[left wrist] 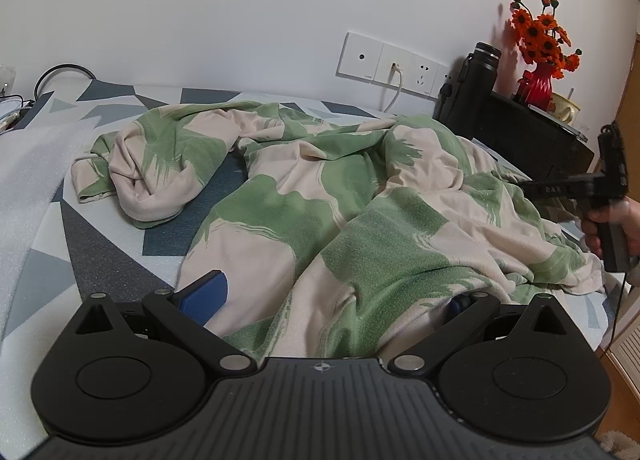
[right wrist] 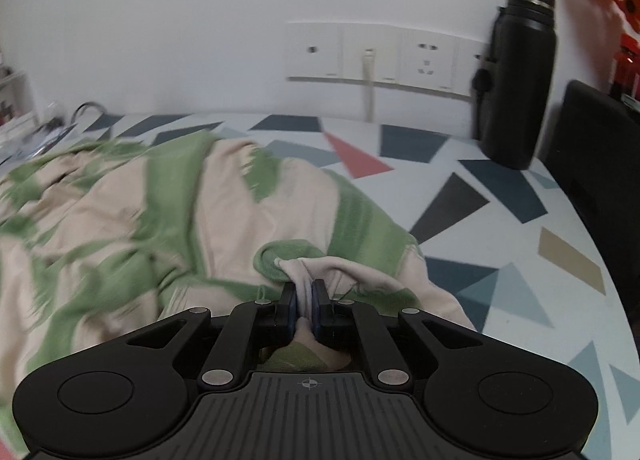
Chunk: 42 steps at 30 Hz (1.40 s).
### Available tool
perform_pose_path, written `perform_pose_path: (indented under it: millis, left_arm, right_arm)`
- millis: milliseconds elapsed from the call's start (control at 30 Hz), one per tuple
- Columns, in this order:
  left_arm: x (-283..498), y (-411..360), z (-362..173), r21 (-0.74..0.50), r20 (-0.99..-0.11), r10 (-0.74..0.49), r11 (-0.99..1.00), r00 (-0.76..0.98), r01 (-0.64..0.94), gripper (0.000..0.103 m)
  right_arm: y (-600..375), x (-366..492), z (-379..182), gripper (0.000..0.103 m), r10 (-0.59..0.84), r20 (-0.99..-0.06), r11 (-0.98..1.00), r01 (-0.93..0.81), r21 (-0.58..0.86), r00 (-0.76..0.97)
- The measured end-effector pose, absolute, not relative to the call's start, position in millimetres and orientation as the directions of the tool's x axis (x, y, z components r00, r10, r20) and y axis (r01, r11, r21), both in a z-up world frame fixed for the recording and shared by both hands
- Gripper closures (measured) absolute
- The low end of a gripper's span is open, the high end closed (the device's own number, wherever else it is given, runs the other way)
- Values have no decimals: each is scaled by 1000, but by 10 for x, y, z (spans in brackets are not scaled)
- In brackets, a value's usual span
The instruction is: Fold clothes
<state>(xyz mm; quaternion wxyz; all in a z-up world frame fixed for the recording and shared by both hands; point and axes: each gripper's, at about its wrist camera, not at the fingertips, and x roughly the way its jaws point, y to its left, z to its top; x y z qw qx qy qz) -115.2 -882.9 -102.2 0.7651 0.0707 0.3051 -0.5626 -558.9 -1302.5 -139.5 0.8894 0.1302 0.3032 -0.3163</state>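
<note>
A crumpled green-and-beige garment (left wrist: 320,196) lies spread over the surface with a geometric-patterned cover (left wrist: 100,244). My left gripper (left wrist: 332,296) is open wide at the garment's near edge. Cloth lies between its fingers; the left blue pad (left wrist: 206,292) shows and the right one is mostly buried under fabric. In the right wrist view, my right gripper (right wrist: 306,296) is shut on a pinched fold of the garment (right wrist: 200,212) at its right edge. The left wrist view shows that right gripper (left wrist: 524,183) held by a hand (left wrist: 612,228) at the far right.
A black bottle (right wrist: 516,76) stands on the patterned cover (right wrist: 500,220) near the wall. Wall sockets (left wrist: 392,64) have a white cable plugged in. A black box (left wrist: 532,132), a red vase of orange flowers (left wrist: 538,60) and a cup (left wrist: 564,108) sit at the right.
</note>
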Motion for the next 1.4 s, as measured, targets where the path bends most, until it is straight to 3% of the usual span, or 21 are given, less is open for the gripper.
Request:
perform_pose_path:
  millis: [200, 267, 333, 400, 667, 767, 933, 1000, 1067, 1100, 1133, 1233, 1333, 1400]
  left_arm:
    - [-1152, -8828, -1018, -229, -550, -815, 358, 183, 905, 1]
    - [-1153, -8829, -1016, -226, -552, -814, 358, 184, 906, 1]
    - [-1149, -8822, -1014, -226, -551, -814, 358, 184, 906, 1]
    - [-1142, -8808, -1015, -232, -547, -817, 357, 182, 905, 1]
    - [-1128, -8804, -1013, -250, -541, -823, 351, 171, 902, 1]
    - [-1127, -8799, -1013, -254, -539, -825, 351, 170, 901, 1]
    - [-1128, -8798, -1014, -255, -538, -825, 353, 171, 900, 1]
    - [-1130, -8799, -1013, -254, -538, -825, 354, 173, 900, 1]
    - [-1133, -8803, -1012, -251, -540, -824, 356, 175, 900, 1]
    - [-1135, -8808, -1013, -249, -541, -823, 356, 176, 901, 1]
    - [-1138, -8809, -1014, -248, -541, -822, 357, 177, 901, 1]
    - [-1145, -8812, -1015, -242, -542, -821, 358, 180, 902, 1]
    - [-1147, -8817, -1015, -237, -544, -819, 361, 184, 902, 1]
    - [-1142, -8816, -1016, -240, -543, -819, 361, 183, 901, 1]
  right_arm:
    - [-13386, -5526, -1394, 97, -533, -614, 690, 719, 84, 582]
    - [-13377, -5529, -1339, 89, -539, -612, 681, 727, 87, 579]
    - [-13208, -5570, -1251, 66, -542, -598, 703, 708, 63, 591]
    - [-12966, -5635, -1156, 56, -537, -576, 740, 672, 29, 617]
    - [-12006, -6048, -1010, 55, -320, -550, 890, 444, 104, 771]
    - [-11812, -6121, -1059, 48, -247, -554, 911, 385, 146, 795]
    - [-11597, -6201, -1187, 37, -239, -581, 932, 351, 87, 778]
    - [-11556, -6238, -1246, 41, -237, -592, 936, 344, 72, 770]
    - [-11590, -6251, -1313, 62, -265, -611, 932, 361, 36, 746]
    - [-11640, -6269, -1322, 85, -286, -609, 923, 383, 32, 740]
    - [-11724, -6309, -1307, 92, -294, -594, 910, 409, 65, 749]
    - [-12011, -6502, -1184, 100, -384, -490, 823, 531, 203, 782]
    - [-12166, -6648, -1065, 103, -524, -427, 741, 641, 198, 737]
    - [-12253, -6720, -1047, 103, -538, -425, 717, 660, 224, 728]
